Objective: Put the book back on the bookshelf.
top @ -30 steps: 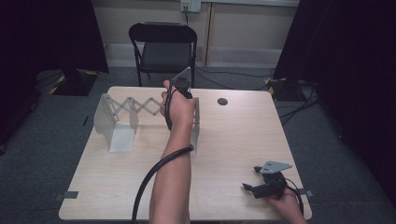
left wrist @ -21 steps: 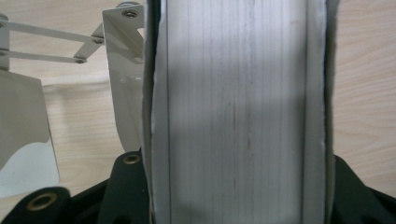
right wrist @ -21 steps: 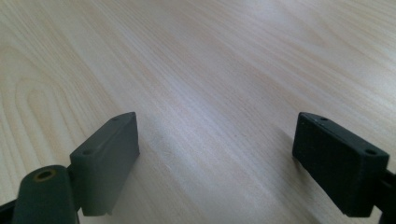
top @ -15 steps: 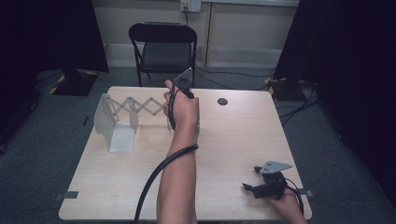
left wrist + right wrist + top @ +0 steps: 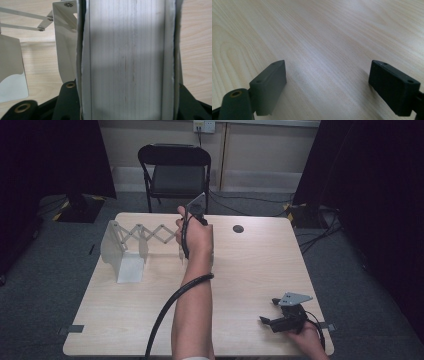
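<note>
While the white metal scissor-lattice folding rack (image 5: 137,237) stands along the far-left part of the desk (image 5: 240,270), its left end panel rests free near the left edge and its right end panel (image 5: 127,57) is clamped in the left tool (image 5: 187,237), whose jaws press against both sides of the plate. That grip looks chosen so the rack can be drawn out or pushed together along the far edge, with the free end acting as the anchor. Crossed lattice bars (image 5: 25,21) span between the two ends, partly extended. Further right, a small dark round disc (image 5: 238,228) lies alone near the far edge, well apart from the rack. At the near-right corner, the right tool (image 5: 280,320) rests low over bare wood with its jaws spread wide and nothing between them, apparently parked out of the way. Counted: one rack with two end panels, one disc, two tools.
</note>
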Demonstrator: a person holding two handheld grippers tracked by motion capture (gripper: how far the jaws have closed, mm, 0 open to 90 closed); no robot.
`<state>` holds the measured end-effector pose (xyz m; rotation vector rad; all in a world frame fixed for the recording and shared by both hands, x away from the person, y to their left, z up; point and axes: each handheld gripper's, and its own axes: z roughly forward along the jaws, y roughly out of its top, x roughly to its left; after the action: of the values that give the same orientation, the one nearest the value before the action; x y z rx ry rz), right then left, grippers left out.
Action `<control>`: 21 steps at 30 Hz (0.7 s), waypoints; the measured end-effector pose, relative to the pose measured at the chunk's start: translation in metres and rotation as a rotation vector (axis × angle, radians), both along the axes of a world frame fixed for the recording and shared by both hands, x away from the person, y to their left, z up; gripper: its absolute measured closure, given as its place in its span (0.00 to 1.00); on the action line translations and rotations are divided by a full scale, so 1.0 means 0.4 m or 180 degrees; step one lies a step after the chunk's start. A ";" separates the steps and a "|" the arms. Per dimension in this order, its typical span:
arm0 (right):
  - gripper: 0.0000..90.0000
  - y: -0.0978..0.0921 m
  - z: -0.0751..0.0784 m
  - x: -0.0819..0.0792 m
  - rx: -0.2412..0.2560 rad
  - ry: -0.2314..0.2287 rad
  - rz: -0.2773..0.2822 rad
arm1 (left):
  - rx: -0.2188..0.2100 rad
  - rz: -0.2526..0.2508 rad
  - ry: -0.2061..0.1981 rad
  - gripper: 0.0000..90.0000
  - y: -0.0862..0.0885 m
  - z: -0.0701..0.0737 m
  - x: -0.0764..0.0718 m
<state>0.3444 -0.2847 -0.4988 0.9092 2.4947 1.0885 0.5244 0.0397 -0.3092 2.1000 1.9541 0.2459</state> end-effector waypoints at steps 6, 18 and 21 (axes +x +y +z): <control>0.16 0.000 0.000 0.000 0.0000 0.0000 0.0000 | 0.0019 -0.0033 0.0019 0.59 -0.004 -0.001 0.004; 0.16 0.000 0.000 0.000 0.0000 0.0000 0.0000 | 0.0109 -0.0072 -0.0125 0.57 -0.020 -0.004 0.001; 0.16 0.000 0.000 0.000 0.0001 0.0002 -0.0001 | 0.0095 -0.0073 -0.0150 0.56 -0.020 0.000 -0.003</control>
<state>0.3442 -0.2847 -0.4988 0.9102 2.4948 1.0885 0.5232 0.0317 -0.3091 2.1142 1.9099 0.3189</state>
